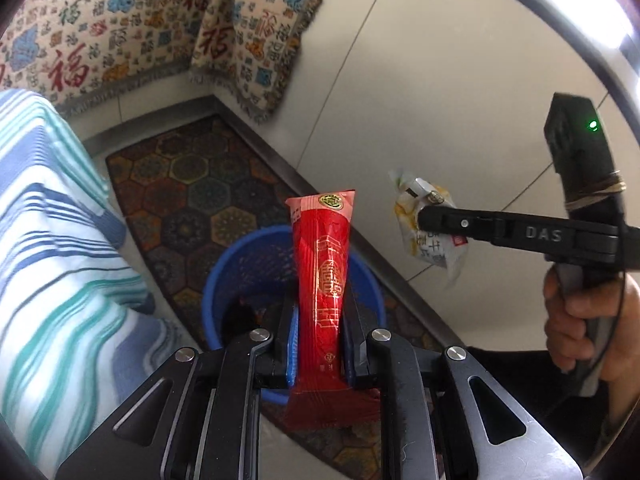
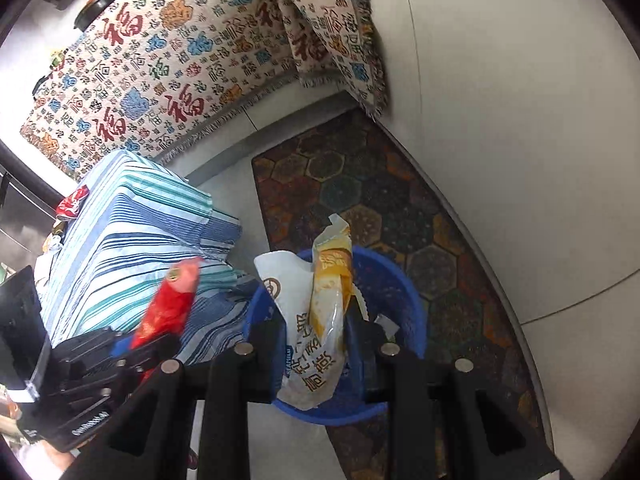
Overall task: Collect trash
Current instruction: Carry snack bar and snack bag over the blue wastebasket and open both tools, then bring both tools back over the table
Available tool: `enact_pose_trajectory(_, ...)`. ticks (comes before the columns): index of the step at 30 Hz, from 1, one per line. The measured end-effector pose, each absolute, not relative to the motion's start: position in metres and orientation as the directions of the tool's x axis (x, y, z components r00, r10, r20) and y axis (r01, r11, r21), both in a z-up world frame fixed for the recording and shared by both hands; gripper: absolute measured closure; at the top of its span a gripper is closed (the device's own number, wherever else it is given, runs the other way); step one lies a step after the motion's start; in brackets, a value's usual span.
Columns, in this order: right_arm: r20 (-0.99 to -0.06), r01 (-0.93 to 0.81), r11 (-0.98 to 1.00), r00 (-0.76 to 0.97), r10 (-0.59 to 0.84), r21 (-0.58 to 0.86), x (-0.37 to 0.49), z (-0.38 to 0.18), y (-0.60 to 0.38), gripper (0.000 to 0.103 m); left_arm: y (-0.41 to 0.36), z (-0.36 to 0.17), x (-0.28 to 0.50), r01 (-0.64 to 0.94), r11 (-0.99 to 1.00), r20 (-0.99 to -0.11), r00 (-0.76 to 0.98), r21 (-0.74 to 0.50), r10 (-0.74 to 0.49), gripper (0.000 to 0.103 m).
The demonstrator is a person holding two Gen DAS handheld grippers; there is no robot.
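Currently logged: my left gripper [image 1: 320,316], fingers closed on the red wrapper [image 1: 325,276], holds it upright above the blue bin's [image 1: 212,300] rim, presumably for dropping. My right gripper [image 2: 316,344], fingers pinched on the yellow-white wrapper [image 2: 320,320], hangs over the same bin on the patterned mat [image 2: 360,176].

Left tongs [image 1: 320,316]: long wrapper [image 1: 324,280] clamped upright between the fingers, bin [image 1: 372,292] directly beyond and below, standing on the mat [image 1: 192,184] on the floor. Right tongs [image 2: 320,320]: crumpled packet [image 2: 320,320] gripped, above the bin [image 2: 400,280]. Cloth-covered block [image 2: 132,248] left of both tongs; draped sofa [image 2: 160,72] behind.
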State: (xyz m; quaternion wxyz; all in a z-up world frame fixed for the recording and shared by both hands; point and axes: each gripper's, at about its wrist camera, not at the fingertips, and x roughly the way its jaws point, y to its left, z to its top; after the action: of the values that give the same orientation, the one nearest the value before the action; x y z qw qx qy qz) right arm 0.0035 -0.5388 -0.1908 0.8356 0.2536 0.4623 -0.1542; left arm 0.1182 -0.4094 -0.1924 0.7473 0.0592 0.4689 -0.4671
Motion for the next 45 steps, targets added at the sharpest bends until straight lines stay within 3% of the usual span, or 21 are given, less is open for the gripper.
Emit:
enact_pose_trajectory(5, -0.853, 0.498, 0.815, 0.522, -0.010, 0.296, 0.004, -0.195, -0.541, 0.074, -0.427, -0.212, 0.115, 0.768, 0.547, -0.775, 0.108, -0.332, -0.622, 0.085)
enact_pose_trajectory(7, -0.851, 0.507, 0.805, 0.525, -0.005, 0.308, 0.005, -0.196, -0.545, 0.072, -0.434, -0.221, 0.116, 0.774, 0.543, -0.782, 0.103, -0.324, -0.614, 0.066)
enact_pose_trajectory(8, -0.849, 0.508, 0.800, 0.529, 0.002, 0.318, 0.006, -0.197, -0.546, 0.064, -0.436, -0.226, 0.117, 0.773, 0.544, -0.784, 0.099, -0.328, -0.613, 0.040)
enact_pose_trajectory(9, -0.843, 0.504, 0.797, 0.537, 0.013, 0.334, 0.006, -0.196, -0.547, 0.057, -0.437, -0.229, 0.119, 0.766, 0.552, -0.783, 0.105, -0.330, -0.613, 0.023)
enact_pose_trajectory(10, -0.836, 0.499, 0.795, 0.549, 0.020, 0.346, 0.006, -0.195, -0.547, 0.047, -0.436, -0.231, 0.122, 0.756, 0.562, -0.778, 0.113, -0.336, -0.618, 0.020)
enact_pose_trajectory(16, -0.825, 0.483, 0.825, 0.564, -0.037, 0.293, 0.009, -0.181, -0.542, 0.046, -0.418, -0.214, 0.126, 0.723, 0.578, -0.757, 0.118, -0.378, -0.643, 0.020)
enact_pose_trajectory(25, -0.710, 0.417, 0.903, 0.667, -0.227, 0.103, 0.029, -0.129, -0.495, 0.045, -0.307, -0.139, 0.114, 0.717, 0.654, -0.730, 0.312, -0.239, -0.608, 0.007)
enact_pose_trajectory(35, -0.621, 0.188, 0.982, 0.771, -0.143, 0.007, 0.067, -0.122, -0.368, 0.040, -0.107, -0.145, 0.170, 0.408, 0.911, -0.781, 0.551, -0.054, -0.293, 0.006)
enact_pose_trajectory(40, -0.666, 0.049, 0.999, 0.746, -0.035, 0.003, 0.097, -0.126, -0.280, 0.037, -0.034, -0.163, 0.207, 0.236, 0.971, -0.786, 0.594, -0.031, -0.169, 0.006)
enact_pose_trajectory(45, -0.736, -0.035, 0.999, 0.676, 0.041, 0.023, 0.147, -0.133, -0.197, 0.032, 0.011, -0.170, 0.218, 0.132, 0.986, -0.780, 0.605, -0.102, -0.162, 0.006)
